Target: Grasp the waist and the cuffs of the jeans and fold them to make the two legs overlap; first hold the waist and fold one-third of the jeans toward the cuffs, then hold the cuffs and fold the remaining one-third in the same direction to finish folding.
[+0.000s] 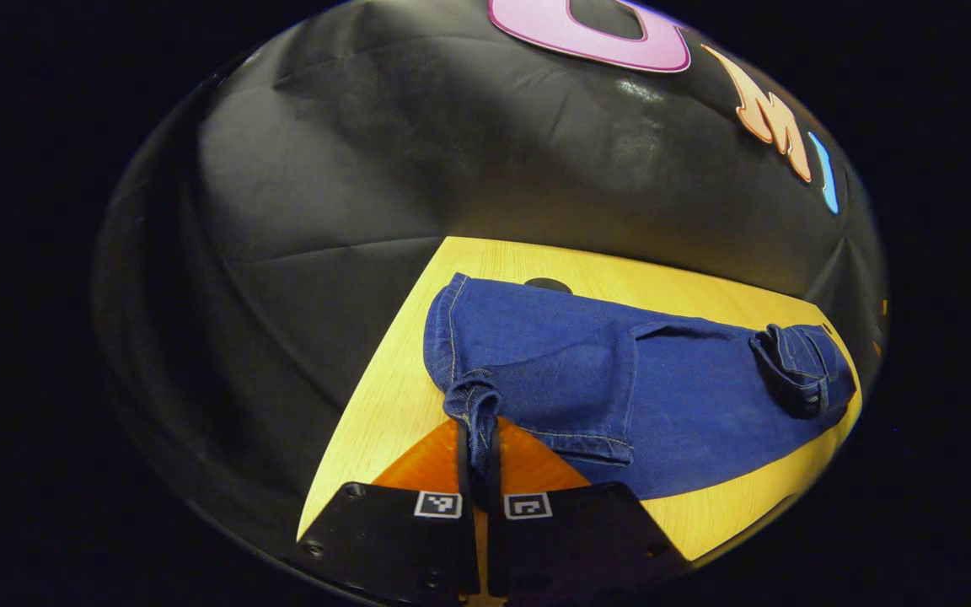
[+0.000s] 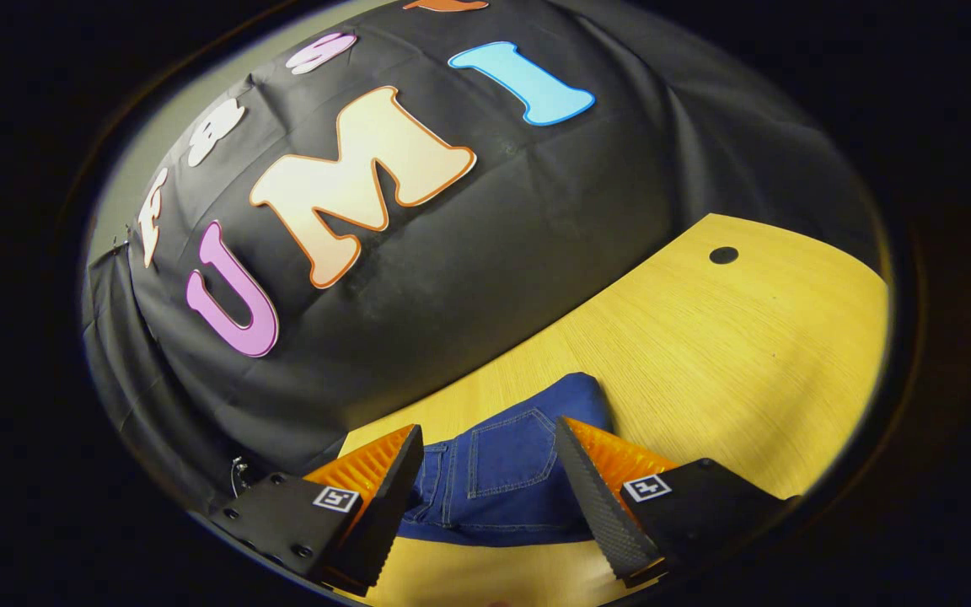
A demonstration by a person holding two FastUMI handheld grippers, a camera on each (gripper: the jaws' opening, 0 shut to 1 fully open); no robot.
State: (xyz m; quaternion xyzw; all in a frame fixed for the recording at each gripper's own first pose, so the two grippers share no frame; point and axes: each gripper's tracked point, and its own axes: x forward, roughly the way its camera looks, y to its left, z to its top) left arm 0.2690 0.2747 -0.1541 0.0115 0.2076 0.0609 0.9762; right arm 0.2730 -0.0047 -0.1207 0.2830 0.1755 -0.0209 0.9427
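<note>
A pale wooden table (image 2: 730,337) with a small dark hole (image 2: 723,255) stands against creased black cloth wall (image 2: 494,253).

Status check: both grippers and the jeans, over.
Left gripper shut on jeans cuff. Right gripper open over the waist end. Jeans on table; nothing in the way.

- The jeans (image 1: 620,379) cover the desk (image 2: 747,354) near its wall-side edge.
- Bare desk lies beyond them, toward the grommet hole (image 2: 723,255).
- The cloth wall (image 1: 452,152) closes the far edge.
</note>
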